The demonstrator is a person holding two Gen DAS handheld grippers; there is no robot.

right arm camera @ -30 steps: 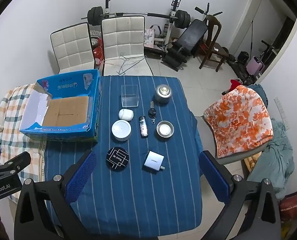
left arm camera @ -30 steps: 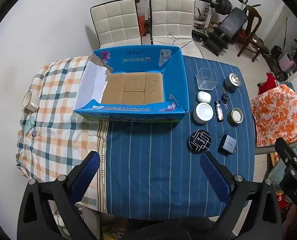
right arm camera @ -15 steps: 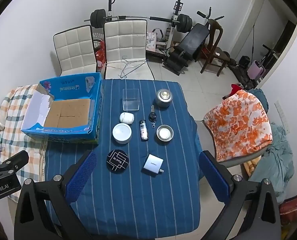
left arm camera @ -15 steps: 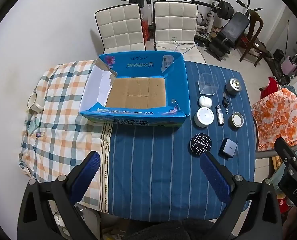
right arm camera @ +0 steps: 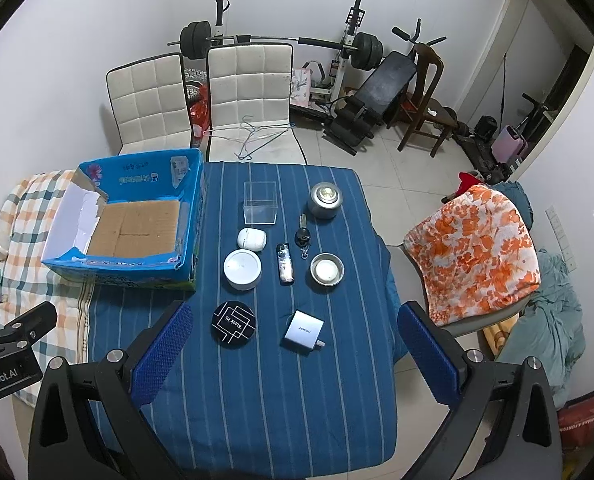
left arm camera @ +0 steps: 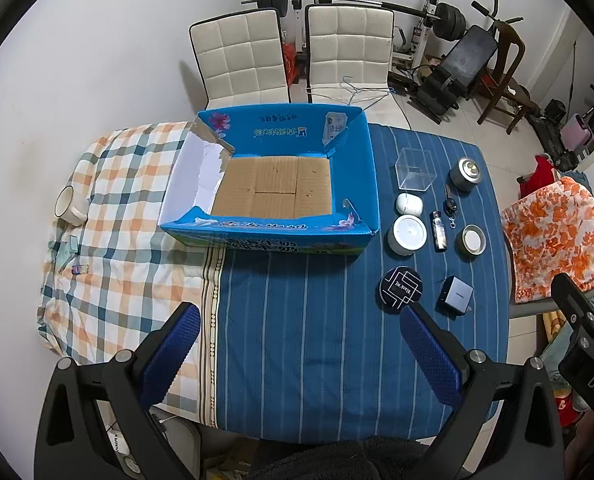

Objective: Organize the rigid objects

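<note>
Both cameras have pulled up and back over the last second, so the table now sits lower and smaller in each view; none of the objects has shifted. The left gripper (left arm camera: 299, 342) and right gripper (right arm camera: 293, 342) hang above the near edge of the blue striped cloth (right arm camera: 257, 392), fingers spread wide and holding nothing. The blue cardboard box (left arm camera: 353, 184), upper centre of the left view, has nothing in it. To its right, well apart from it, lie the clear plastic cube (right arm camera: 260, 202), metal tin (right arm camera: 325, 199), white case (right arm camera: 251, 238), white round jar (right arm camera: 242, 269), lighter (right arm camera: 285, 264), a key fob (right arm camera: 303, 236), small metal dish (right arm camera: 327, 270), black round coaster (right arm camera: 234, 323) and, nearest the right gripper, what looks like a charger block (right arm camera: 304, 331). Sorting seems not yet begun; the retreat likely gives an overview before a first pick.
</note>
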